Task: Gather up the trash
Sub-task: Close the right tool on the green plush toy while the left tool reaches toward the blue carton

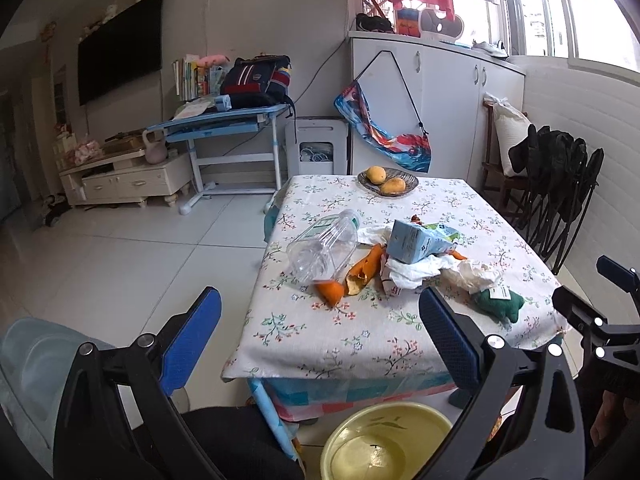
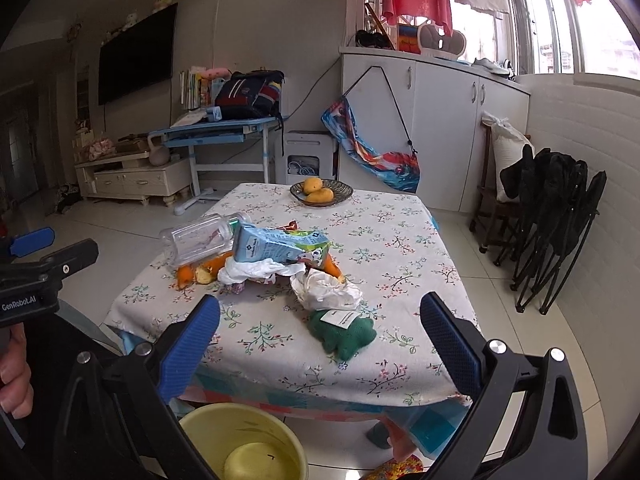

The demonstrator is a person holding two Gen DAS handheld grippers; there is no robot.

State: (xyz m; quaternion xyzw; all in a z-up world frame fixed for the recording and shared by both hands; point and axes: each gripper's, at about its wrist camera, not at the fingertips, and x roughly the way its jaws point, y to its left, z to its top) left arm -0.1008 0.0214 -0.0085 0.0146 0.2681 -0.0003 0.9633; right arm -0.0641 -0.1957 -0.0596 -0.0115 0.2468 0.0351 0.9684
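A: Log your grippers first. Your left gripper (image 1: 320,332) hangs over the near left edge of the table (image 1: 328,344); jaws wide apart, nothing between them. Your right gripper (image 2: 320,340) sits over the near edge too, jaws equally wide, nothing held.

B: And the trash?

A: All of it lies in a heap mid-table. You have a clear bottle (image 1: 322,246) on its side at the left, orange peel (image 1: 360,274) touching it on the near side, and a blue carton (image 2: 276,244) lying on crumpled white tissue (image 2: 260,270). A wad of paper (image 2: 326,290) sits just right of that. A green cloth (image 2: 344,334) with a white tag lies nearest you, between your right gripper's fingers in its view.

B: Anything apart from the heap?

A: A dish (image 2: 322,192) with two yellow fruits at the far edge, well apart. A yellow bin (image 1: 384,440) stands on the floor below the near edge.
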